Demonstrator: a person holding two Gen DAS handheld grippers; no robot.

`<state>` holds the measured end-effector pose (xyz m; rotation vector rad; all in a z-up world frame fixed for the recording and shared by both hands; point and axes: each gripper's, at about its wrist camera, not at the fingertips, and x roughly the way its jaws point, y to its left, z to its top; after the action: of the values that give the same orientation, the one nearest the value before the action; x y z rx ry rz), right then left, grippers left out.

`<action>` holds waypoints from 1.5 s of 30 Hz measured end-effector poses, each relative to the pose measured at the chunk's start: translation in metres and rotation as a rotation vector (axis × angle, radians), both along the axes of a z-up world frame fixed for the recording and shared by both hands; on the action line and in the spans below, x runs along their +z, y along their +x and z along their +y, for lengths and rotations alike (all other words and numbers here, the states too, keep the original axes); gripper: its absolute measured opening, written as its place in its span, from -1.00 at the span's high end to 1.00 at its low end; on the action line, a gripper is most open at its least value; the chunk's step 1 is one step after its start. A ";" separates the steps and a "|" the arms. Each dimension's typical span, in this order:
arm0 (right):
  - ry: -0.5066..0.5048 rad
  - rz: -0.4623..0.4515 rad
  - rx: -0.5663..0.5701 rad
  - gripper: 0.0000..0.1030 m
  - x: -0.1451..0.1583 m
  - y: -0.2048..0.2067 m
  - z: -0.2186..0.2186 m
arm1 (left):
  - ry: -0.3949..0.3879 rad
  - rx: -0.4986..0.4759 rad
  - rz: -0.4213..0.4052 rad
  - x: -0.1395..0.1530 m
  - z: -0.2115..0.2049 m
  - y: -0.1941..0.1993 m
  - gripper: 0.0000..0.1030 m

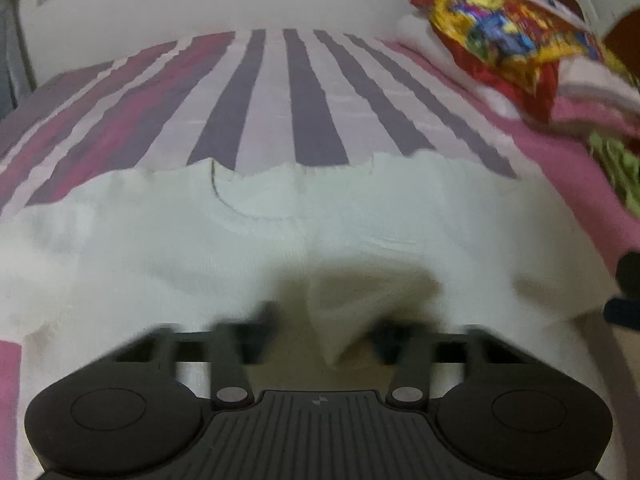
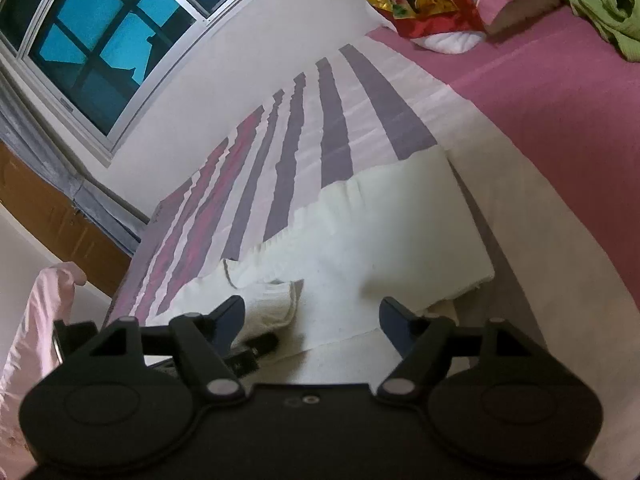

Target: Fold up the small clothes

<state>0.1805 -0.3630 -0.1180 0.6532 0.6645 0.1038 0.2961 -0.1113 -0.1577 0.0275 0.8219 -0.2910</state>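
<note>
Covering the bed, a striped bedspread (image 1: 280, 92) meets a white wall (image 2: 248, 32).

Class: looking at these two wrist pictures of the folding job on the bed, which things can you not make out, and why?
- Left tool: left wrist view, motion blur hides whether it pinches the white garment.
- Garment's near edge: right wrist view, right tool covers it.
- Green cloth: cut off by the edge.
- Colourful bag: print blurred.

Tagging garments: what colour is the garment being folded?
White, the garment on the striped bedspread; clearest in the right wrist view.

Matt ribbed white knit garment (image 2: 360, 248) on striped woven bedspread (image 1: 312, 96).
</note>
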 end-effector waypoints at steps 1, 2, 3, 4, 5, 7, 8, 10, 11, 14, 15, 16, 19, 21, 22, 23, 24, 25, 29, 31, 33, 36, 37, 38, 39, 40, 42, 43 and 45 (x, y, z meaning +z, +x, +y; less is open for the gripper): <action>-0.003 0.001 -0.004 -0.45 0.000 0.000 0.000 | -0.034 0.022 0.002 0.001 0.005 0.001 0.59; -0.002 0.002 -0.007 -0.45 -0.001 0.001 -0.001 | -0.054 0.041 -0.002 0.001 0.008 0.002 0.60; -0.004 0.003 -0.011 -0.45 -0.001 0.001 -0.002 | -0.082 0.070 -0.011 0.003 0.015 0.002 0.60; -0.013 0.006 -0.015 -0.45 -0.002 0.002 -0.002 | -0.128 0.094 -0.016 0.005 0.023 0.003 0.61; -0.025 0.009 -0.020 -0.45 -0.002 0.002 -0.002 | -0.157 0.117 -0.018 0.005 0.031 0.003 0.84; -0.058 0.015 -0.023 -0.45 -0.002 0.005 0.001 | -0.182 0.151 -0.027 0.008 0.043 0.002 0.91; -0.084 0.021 -0.027 -0.45 -0.001 0.007 0.003 | -0.198 0.165 -0.028 0.008 0.050 0.002 0.91; -0.124 0.030 -0.035 -0.45 -0.002 0.011 0.006 | -0.207 0.180 -0.030 0.007 0.059 0.002 0.91; -0.133 0.030 -0.036 -0.45 -0.002 0.013 0.007 | -0.209 0.179 -0.023 0.006 0.064 0.003 0.91; -0.134 0.036 -0.045 -0.45 -0.004 0.018 0.009 | -0.234 0.185 -0.010 0.002 0.075 0.005 0.91; -0.128 0.035 -0.045 -0.45 -0.004 0.018 0.010 | -0.251 0.198 -0.015 0.003 0.080 0.004 0.91; -0.129 0.034 -0.045 -0.45 -0.004 0.019 0.011 | -0.260 0.215 -0.031 0.006 0.085 0.002 0.91; -0.166 0.039 -0.035 -0.45 -0.003 0.021 0.016 | -0.258 0.237 -0.061 0.016 0.103 0.002 0.91; -0.200 0.041 -0.030 -0.45 -0.002 0.023 0.018 | -0.235 0.256 -0.075 0.017 0.117 0.003 0.91; -0.216 0.044 -0.028 -0.45 -0.002 0.025 0.020 | -0.224 0.268 -0.078 0.016 0.122 0.003 0.91; -0.221 0.047 -0.026 -0.45 -0.003 0.027 0.021 | -0.217 0.277 -0.064 0.011 0.127 0.007 0.91; -0.221 0.057 -0.024 -0.45 -0.005 0.030 0.021 | -0.215 0.281 -0.052 0.007 0.131 0.009 0.91; -0.221 0.068 -0.024 -0.45 -0.008 0.033 0.022 | -0.202 0.291 -0.049 0.003 0.134 0.011 0.91; -0.239 0.095 -0.011 -0.42 -0.017 0.044 0.030 | -0.170 0.273 0.028 -0.016 0.135 0.021 0.91; -0.267 0.089 -0.008 -0.42 -0.018 0.048 0.035 | -0.164 0.269 0.036 -0.018 0.136 0.019 0.90; -0.337 0.141 -0.003 -0.39 -0.025 0.057 0.040 | -0.168 0.280 0.048 -0.015 0.140 0.017 0.61; -0.356 0.174 0.016 -0.38 -0.029 0.060 0.042 | -0.176 0.323 0.040 -0.005 0.152 0.003 -0.62; -0.356 0.168 0.014 -0.37 -0.026 0.058 0.043 | -0.176 0.337 0.019 -0.001 0.155 -0.005 -0.84; -0.345 0.154 0.011 -0.38 -0.022 0.055 0.043 | -0.176 0.350 -0.014 0.005 0.159 -0.013 -0.86; -0.331 0.135 0.013 -0.39 -0.018 0.052 0.045 | -0.177 0.346 -0.020 0.008 0.162 -0.017 -0.86; -0.336 0.126 0.021 -0.43 -0.016 0.051 0.049 | -0.180 0.344 -0.009 0.009 0.164 -0.018 -0.86; -0.379 0.150 0.060 -0.44 -0.020 0.054 0.063 | -0.177 0.361 0.049 0.008 0.172 -0.023 -0.86; -0.388 0.171 0.079 -0.40 -0.023 0.055 0.070 | -0.183 0.371 0.074 0.006 0.176 -0.025 -0.86; -0.344 0.162 0.090 -0.37 -0.021 0.051 0.077 | -0.213 0.387 0.109 0.005 0.188 -0.033 -0.86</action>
<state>0.2313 -0.2864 -0.1389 0.3021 0.8450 0.0183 0.2631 0.0765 -0.1527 -0.3460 0.8812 -0.0122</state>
